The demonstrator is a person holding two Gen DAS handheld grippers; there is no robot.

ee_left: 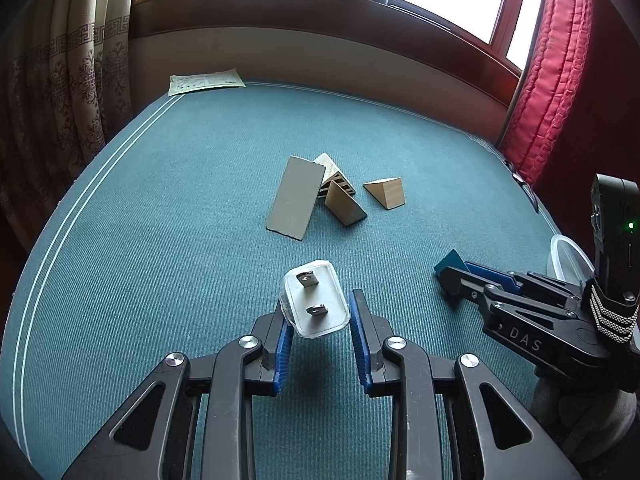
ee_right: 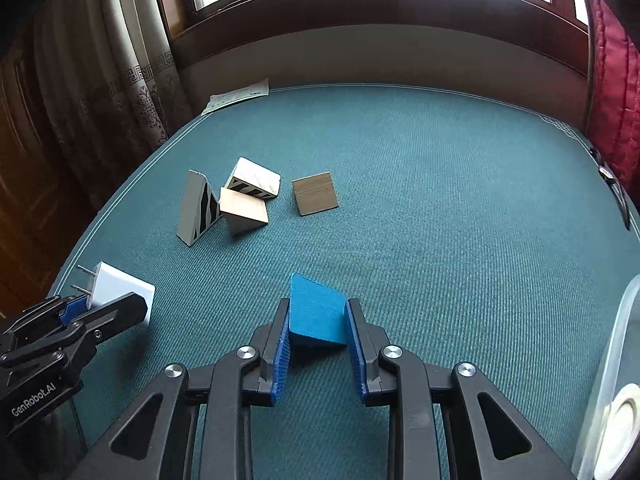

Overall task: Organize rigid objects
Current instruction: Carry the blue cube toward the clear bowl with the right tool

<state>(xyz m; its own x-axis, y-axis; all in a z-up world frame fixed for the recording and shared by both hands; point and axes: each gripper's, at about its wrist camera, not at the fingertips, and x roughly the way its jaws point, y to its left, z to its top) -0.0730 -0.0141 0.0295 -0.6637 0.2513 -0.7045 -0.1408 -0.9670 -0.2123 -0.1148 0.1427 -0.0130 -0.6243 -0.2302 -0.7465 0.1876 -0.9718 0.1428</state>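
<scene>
The left gripper [ee_left: 318, 316] pinches a white plug adapter [ee_left: 316, 305] between its blue pads, the two metal prongs pointing up and away from it, held just above the teal cloth of the tabletop [ee_left: 160, 240]; the right gripper [ee_right: 317, 322] is clamped on a blue wedge block [ee_right: 318, 310], its slanted face turned upward, low over the cloth. Further back, near the middle of the tabletop, lies a small huddle of wedges: a tall grey one with black stripes on its side [ee_right: 198, 210], a pale wooden one [ee_right: 244, 210] touching it, a white one with a striped edge [ee_right: 254, 180] just behind; a brown wooden wedge [ee_right: 315, 199] sits a little apart to the right. At the right edge stands a clear plastic container [ee_right: 616, 360]; a printed sheet of paper [ee_left: 206, 81] rests at the far edge beneath the window, beside a patterned curtain [ee_left: 72, 80].
</scene>
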